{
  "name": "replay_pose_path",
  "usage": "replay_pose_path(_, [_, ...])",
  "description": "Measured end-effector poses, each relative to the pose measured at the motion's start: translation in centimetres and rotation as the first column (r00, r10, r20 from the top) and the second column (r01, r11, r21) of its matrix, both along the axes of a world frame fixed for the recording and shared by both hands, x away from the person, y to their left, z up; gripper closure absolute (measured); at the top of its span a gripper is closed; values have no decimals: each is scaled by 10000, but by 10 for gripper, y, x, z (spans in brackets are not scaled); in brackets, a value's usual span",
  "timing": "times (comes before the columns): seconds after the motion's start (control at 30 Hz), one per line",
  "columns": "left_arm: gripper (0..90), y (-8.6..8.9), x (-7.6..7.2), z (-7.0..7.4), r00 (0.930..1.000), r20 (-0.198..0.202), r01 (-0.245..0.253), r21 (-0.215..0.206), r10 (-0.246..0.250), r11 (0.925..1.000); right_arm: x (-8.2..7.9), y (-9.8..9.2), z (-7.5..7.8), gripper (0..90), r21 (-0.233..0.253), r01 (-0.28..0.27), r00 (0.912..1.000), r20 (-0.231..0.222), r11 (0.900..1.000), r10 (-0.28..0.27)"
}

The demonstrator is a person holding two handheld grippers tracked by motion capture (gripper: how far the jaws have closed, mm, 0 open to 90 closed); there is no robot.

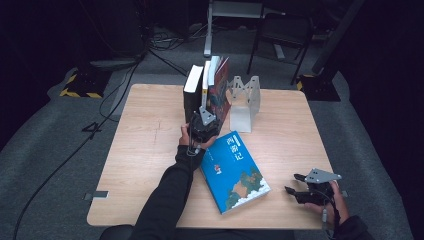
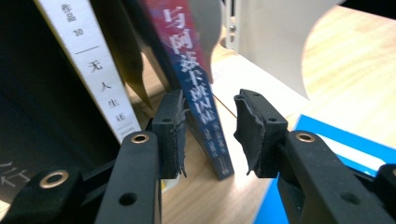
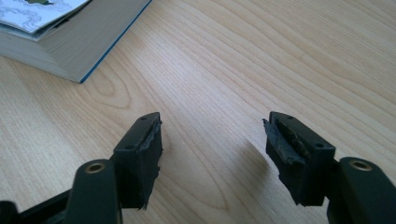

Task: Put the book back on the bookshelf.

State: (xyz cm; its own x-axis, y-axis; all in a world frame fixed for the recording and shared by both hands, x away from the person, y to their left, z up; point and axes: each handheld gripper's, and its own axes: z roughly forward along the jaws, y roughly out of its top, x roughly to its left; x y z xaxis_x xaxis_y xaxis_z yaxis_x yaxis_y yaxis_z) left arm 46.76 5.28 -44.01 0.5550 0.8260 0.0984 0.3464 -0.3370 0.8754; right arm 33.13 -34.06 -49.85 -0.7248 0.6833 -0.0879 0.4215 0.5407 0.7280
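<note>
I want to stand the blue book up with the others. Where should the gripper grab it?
Grip the blue book at its near right corner, probably coming in from the right gripper, which is open. The book lies flat, and that corner points towards those jaws with bare table around it.

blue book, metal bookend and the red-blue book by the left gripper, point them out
blue book [image 1: 235,171], high view, middle of its front cover
metal bookend [image 1: 244,97], high view, its upright plate
red-blue book [image 2: 201,95], left gripper view, its spine
left gripper [image 2: 209,135], left gripper view, between its open jaws
</note>
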Motion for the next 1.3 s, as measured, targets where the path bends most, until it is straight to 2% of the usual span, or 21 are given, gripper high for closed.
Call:
replay_pose_path(0.07, [626, 1, -5, 1, 9999, 21, 143, 268, -143, 9995, 0, 0, 0, 362, 20, -3, 10000, -36, 10000, 3])
replay_pose_path(0.17, [619, 1, -14, 3, 9991, 39, 413, 428, -415, 9982, 0, 0, 0, 362, 26, -10, 10000, -40, 10000, 10])
replay_pose_path(0.43, [595, 10, -28, 6, 9961, -116, 876, 421, -872, 9953, 0, 0, 0, 362, 33, -31, 10000, -47, 10000, 31])
replay_pose_path(0.5, [578, 14, -35, 5, 9933, -207, 1150, 577, -1140, 9917, 0, 0, 0, 362, 34, -58, 10000, -51, 10000, 58])
replay_pose_path(0.7, [543, 24, -48, 4, 9900, -277, 1401, 850, -1382, 9865, 0, 0, 0, 362, 30, -71, 10000, -58, 10000, 71])
replay_pose_path(0.8, [521, 31, -55, 3, 9890, -318, 1475, 1149, -1447, 9824, 0, 0, 0, 362, 7, -55, 10000, -62, 10000, 55])
replay_pose_path(0.87, [504, 36, -59, 1, 9864, -401, 1633, 1342, -1593, 9774, 0, 0, 0, 362, 29, -39, 10000, -58, 10000, 39])
replay_pose_path(0.93, [493, 39, -62, 0, 9850, -465, 1708, 1353, -1659, 9760, 0, 1, 0, 362, 30, -39, 10000, -60, 10000, 39])
replay_pose_path(1.1, [434, 48, -73, -2, 9786, -580, 2046, 1621, -1976, 9653, 0, 0, 0, 362, 24, -39, 10000, -68, 10000, 39])
replay_pose_path(1.23, [382, 55, -85, -8, 9683, -794, 2474, 1725, -2369, 9534, -1, 1, 0, 362, 31, -39, 10000, -83, 10000, 39])
replay_pose_path(1.3, [366, 57, -92, -13, 9655, -943, 2571, 1984, -2427, 9458, -1, 1, 0, 362, -3, -73, 10000, -57, 10000, 73])
